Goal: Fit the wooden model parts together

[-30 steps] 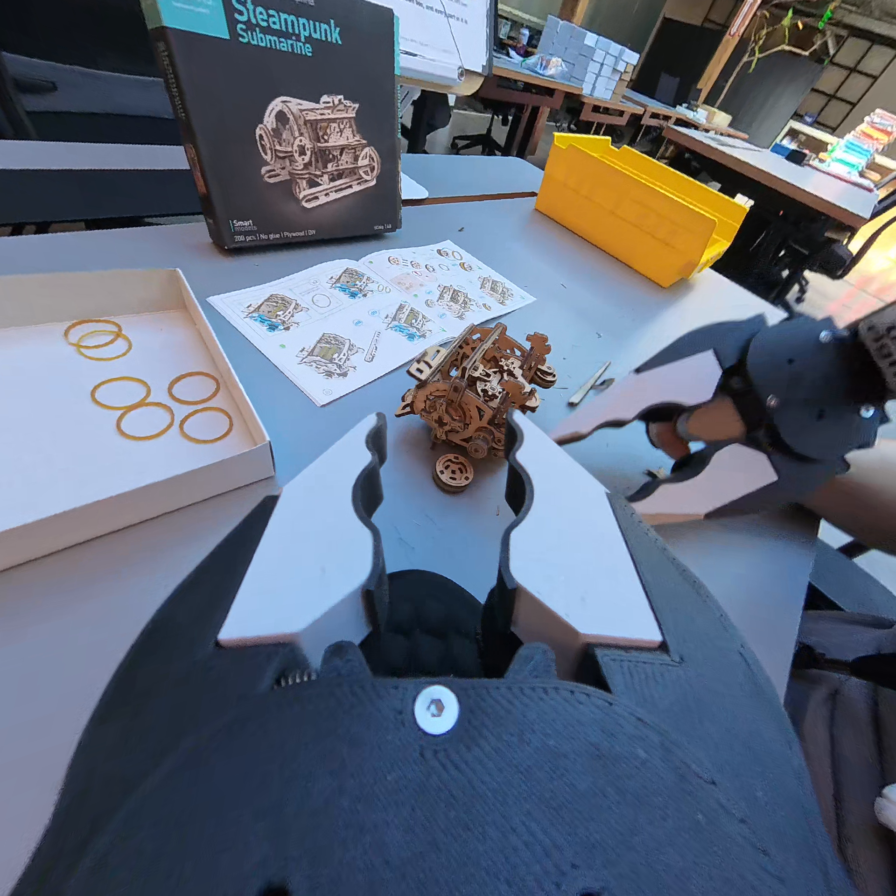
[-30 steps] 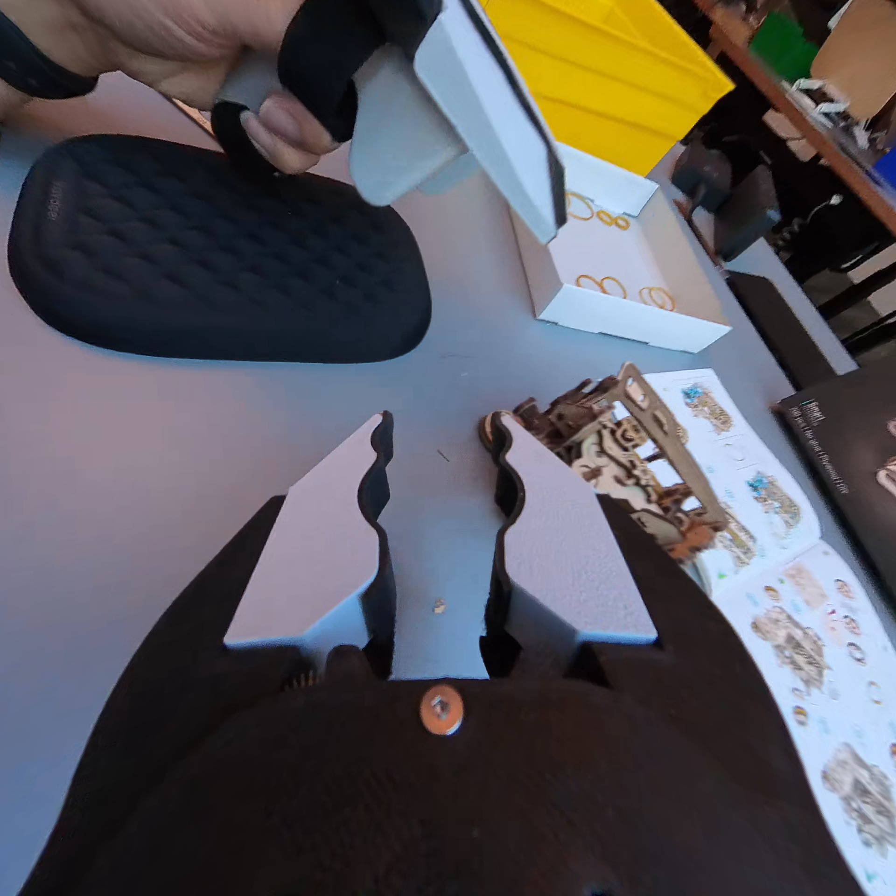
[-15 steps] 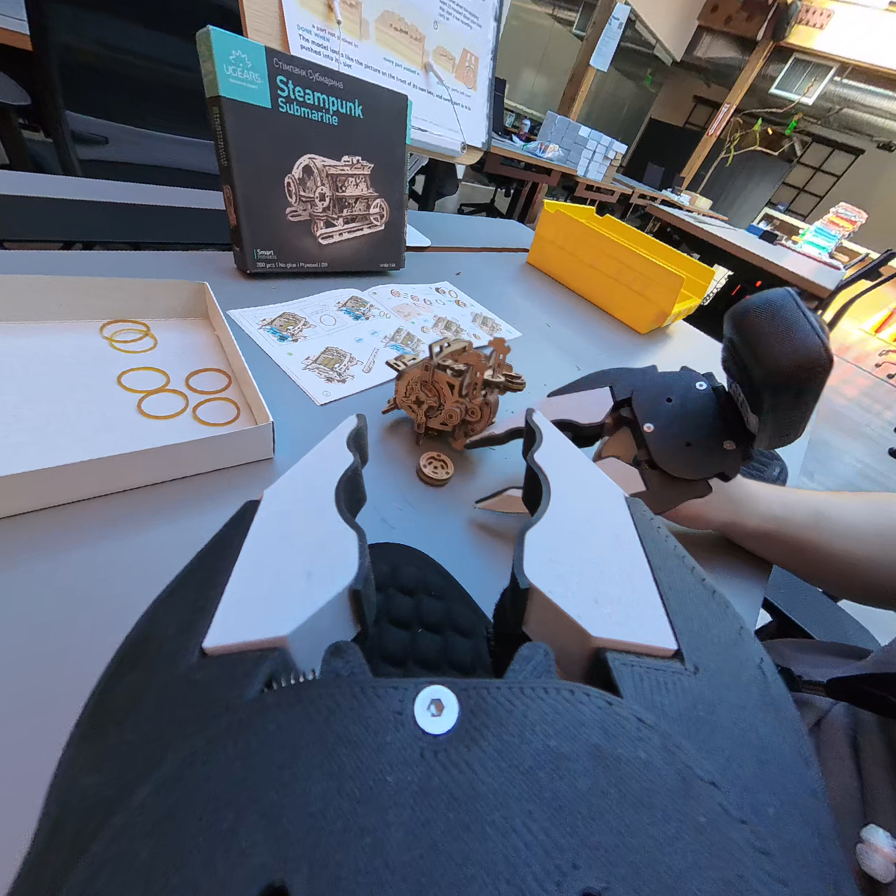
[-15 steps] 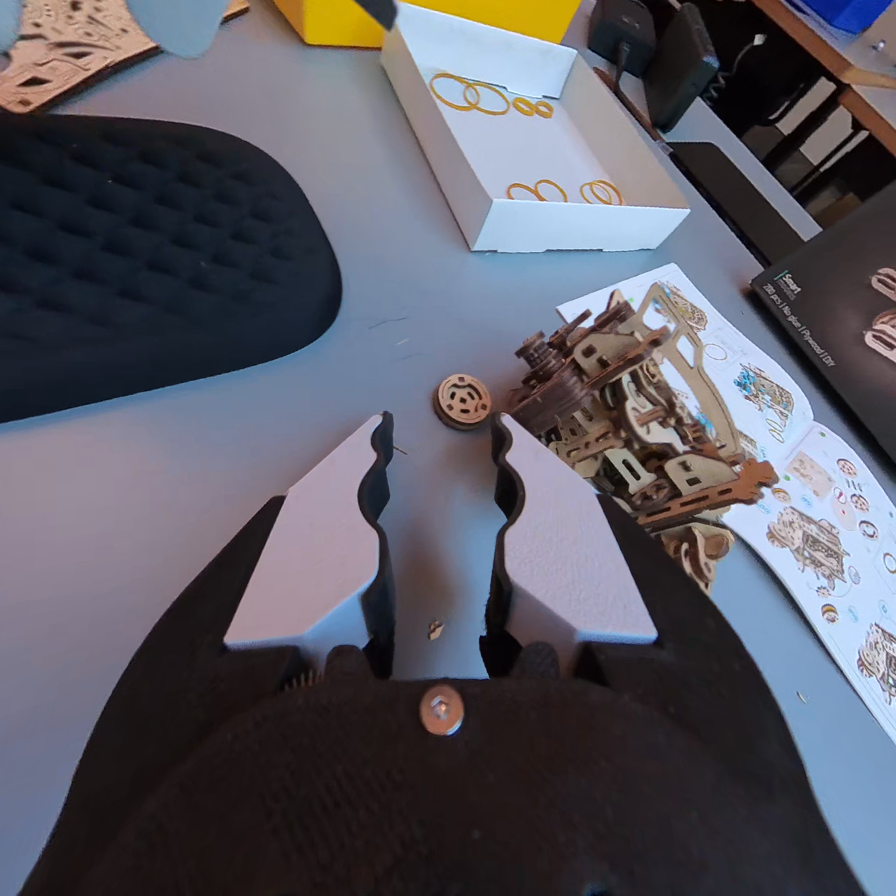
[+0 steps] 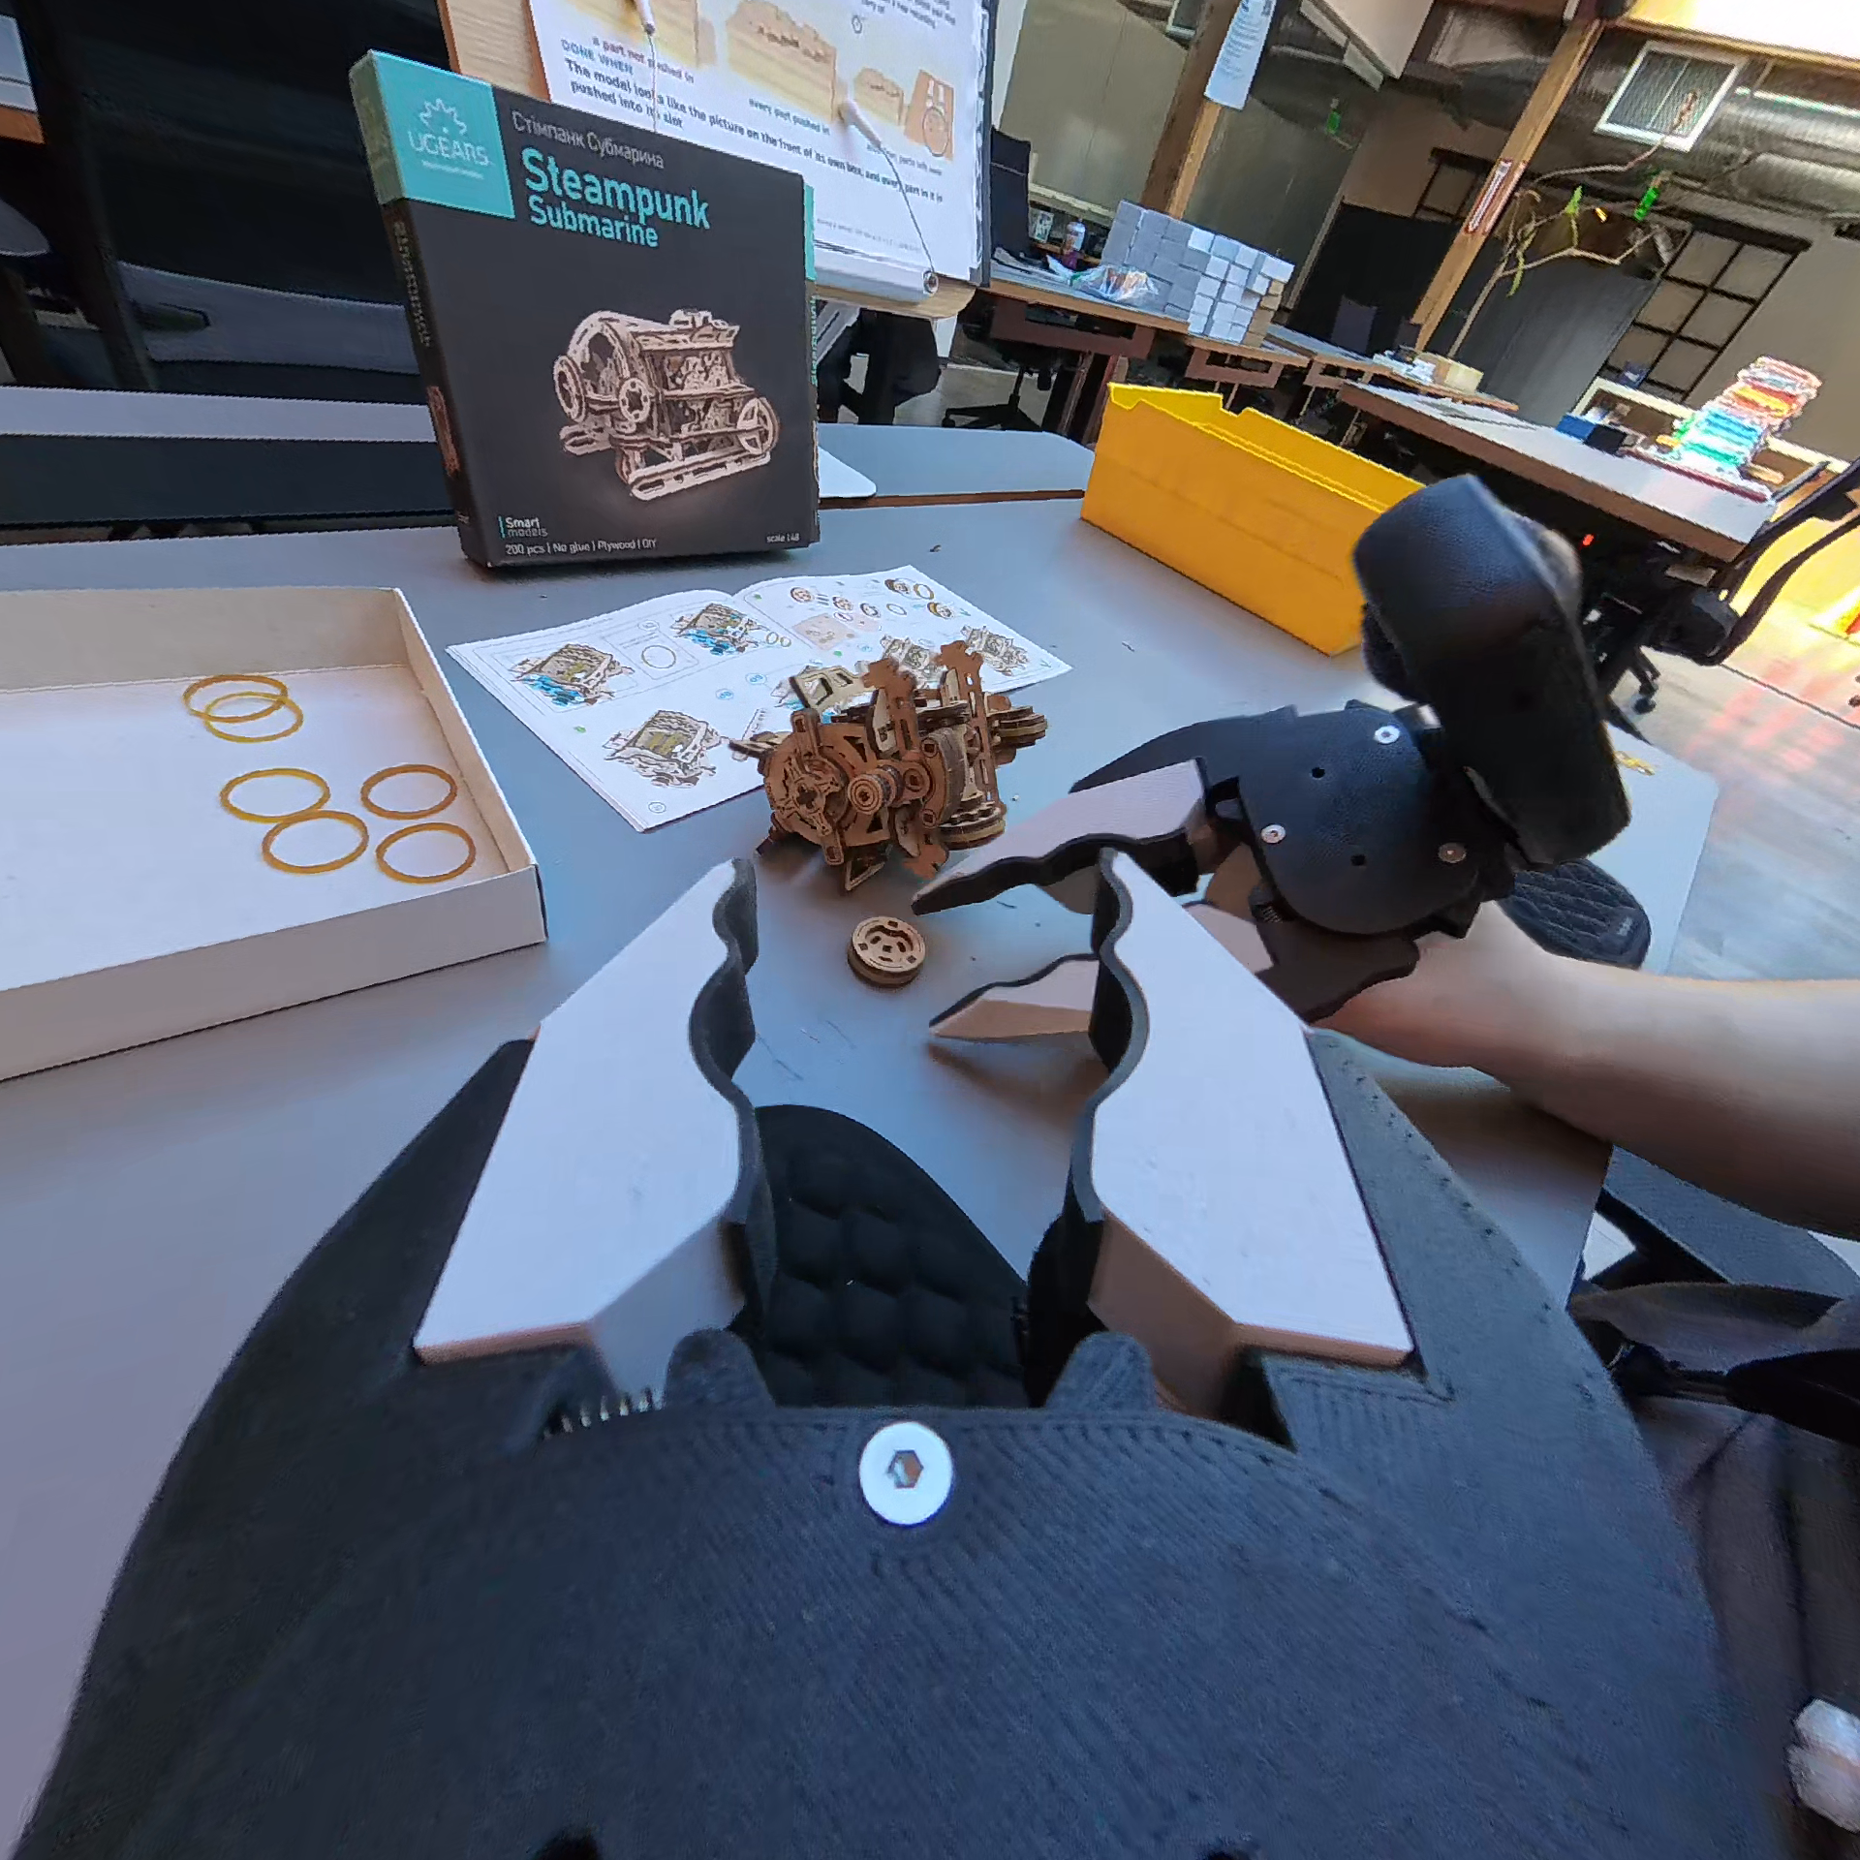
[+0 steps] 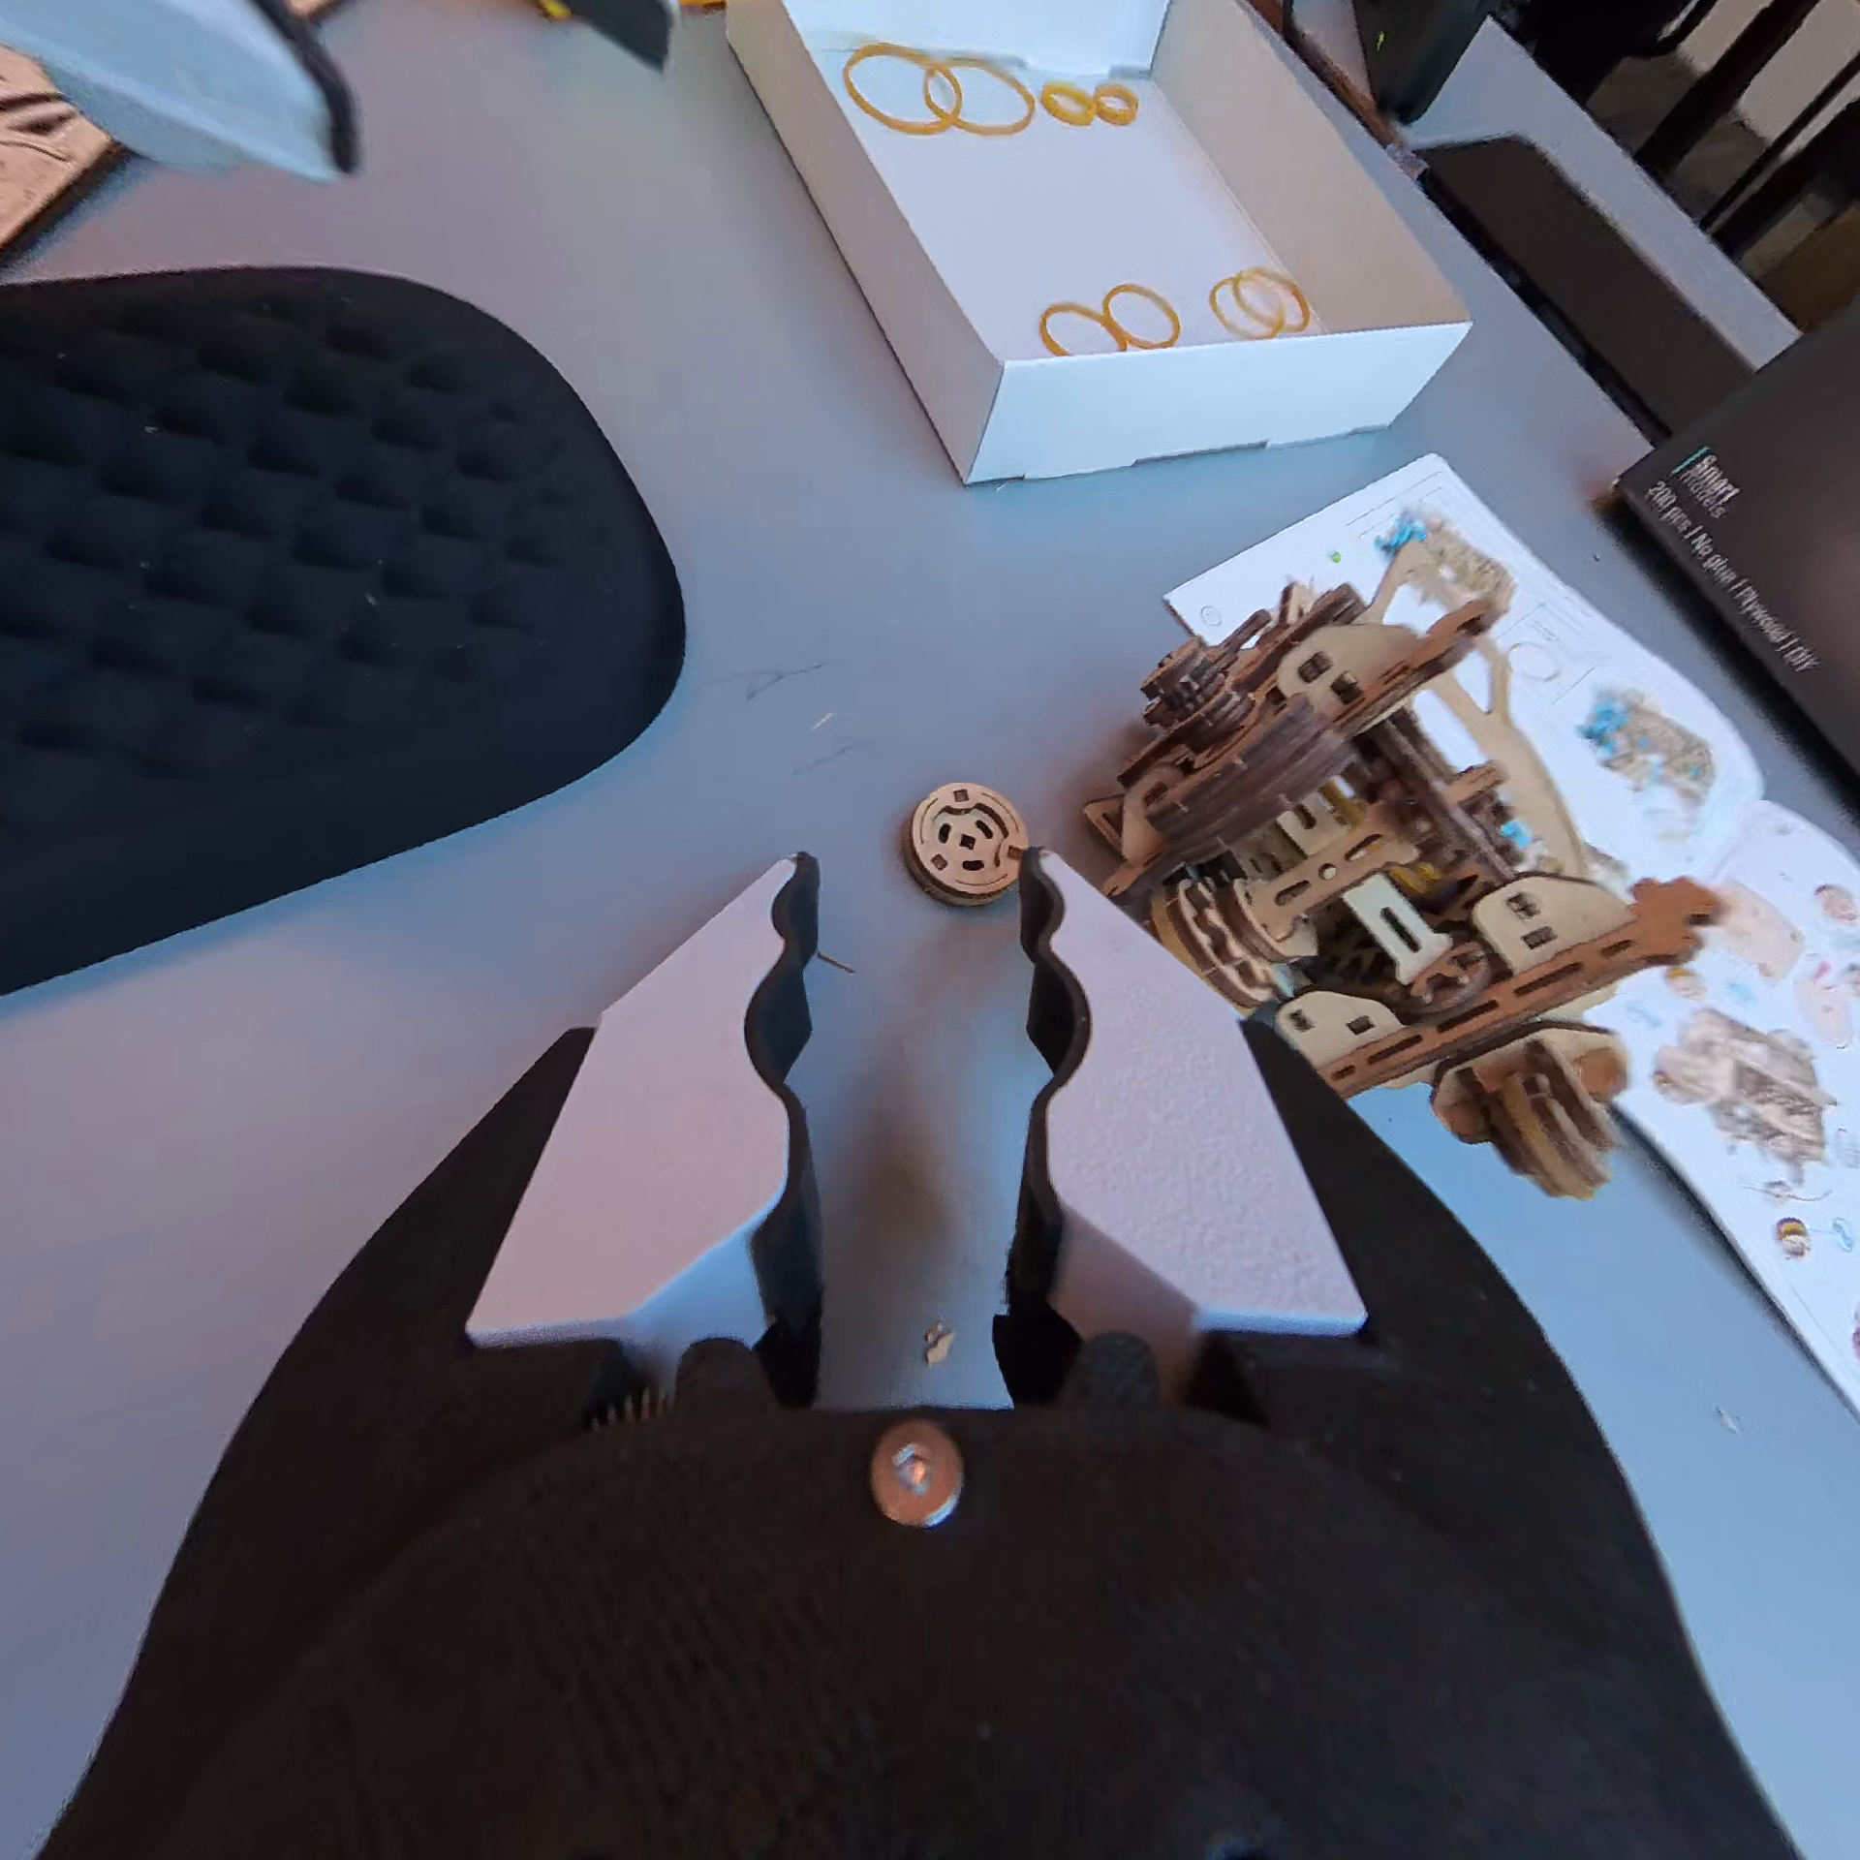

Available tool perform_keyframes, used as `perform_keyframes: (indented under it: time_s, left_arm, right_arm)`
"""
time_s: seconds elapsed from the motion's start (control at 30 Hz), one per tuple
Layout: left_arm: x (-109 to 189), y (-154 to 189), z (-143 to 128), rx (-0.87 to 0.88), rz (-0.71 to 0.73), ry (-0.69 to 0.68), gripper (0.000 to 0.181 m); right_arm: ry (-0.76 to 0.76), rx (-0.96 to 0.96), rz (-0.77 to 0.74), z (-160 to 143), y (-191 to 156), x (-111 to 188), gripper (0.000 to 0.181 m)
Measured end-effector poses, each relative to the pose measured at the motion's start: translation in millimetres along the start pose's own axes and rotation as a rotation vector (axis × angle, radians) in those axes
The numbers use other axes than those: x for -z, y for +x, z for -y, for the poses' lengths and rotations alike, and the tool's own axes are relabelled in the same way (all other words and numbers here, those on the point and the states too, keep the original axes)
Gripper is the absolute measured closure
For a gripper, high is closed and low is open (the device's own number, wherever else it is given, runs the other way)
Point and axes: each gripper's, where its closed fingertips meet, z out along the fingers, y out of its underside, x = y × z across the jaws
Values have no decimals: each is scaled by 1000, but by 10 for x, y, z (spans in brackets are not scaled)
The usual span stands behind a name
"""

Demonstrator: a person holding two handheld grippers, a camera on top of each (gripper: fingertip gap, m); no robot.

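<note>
**benchrat:** Workshop backdrop, long tables and a yellow parts bin [image 5: 1238, 513] behind, and up front the grey table [image 6: 825, 564] where it all happens. Biggest things on it: the black quilted pad [image 6: 282, 594], the kit's dark box [image 5: 614, 332] standing upright, and the white tray [image 6: 1188, 403] with its rubber bands [image 6: 936, 91]. Then the open instruction booklet [image 5: 624, 694], and the half-built wooden submarine model [image 6: 1339, 886] lying partly on that booklet.

**gearhead_42:** So what changed in the last second?

**benchrat:** Right gripper [image 6: 911, 876] dropped down toward the table. A second ago it looked across the pad with the model mostly behind its finger; now the small round wooden wheel [image 6: 968, 843] lies just ahead of its tips, with one fingertip [image 6: 1037, 868] right at the disc's edge. Can't tell if it touches. Jaws are apart, nothing between them.

**gearhead_42:** And the left one?

**benchrat:** Left gripper [image 5: 921, 886] pulled back and up, so its view now takes in the whole scene. Its jaws are spread too, empty. From there the wheel [image 5: 886, 949] lies loose on the table, just beside the model [image 5: 886, 785] but not touching it.

**gearhead_42:** Meaning?

**benchrat:** Looks like the person is lining up to grab the wheel with the right, and nothing's fitted yet. It's thin and flat, so a pinch could easily push it away instead of catching it.
</note>
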Motion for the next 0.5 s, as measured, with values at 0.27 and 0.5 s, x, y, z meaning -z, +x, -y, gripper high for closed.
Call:
perform_keyframes:
  time_s: [0.27, 0.5]
  left_arm:
    - [137, -49, -71, 0, 21, -24, 115]
    - [124, -42, -70, 12, 33, -32, 115]
  right_arm:
    - [182, 526, -192, 183, 631, 518, 106]
    - [88, 804, -197, 35, 685, 152, 103]
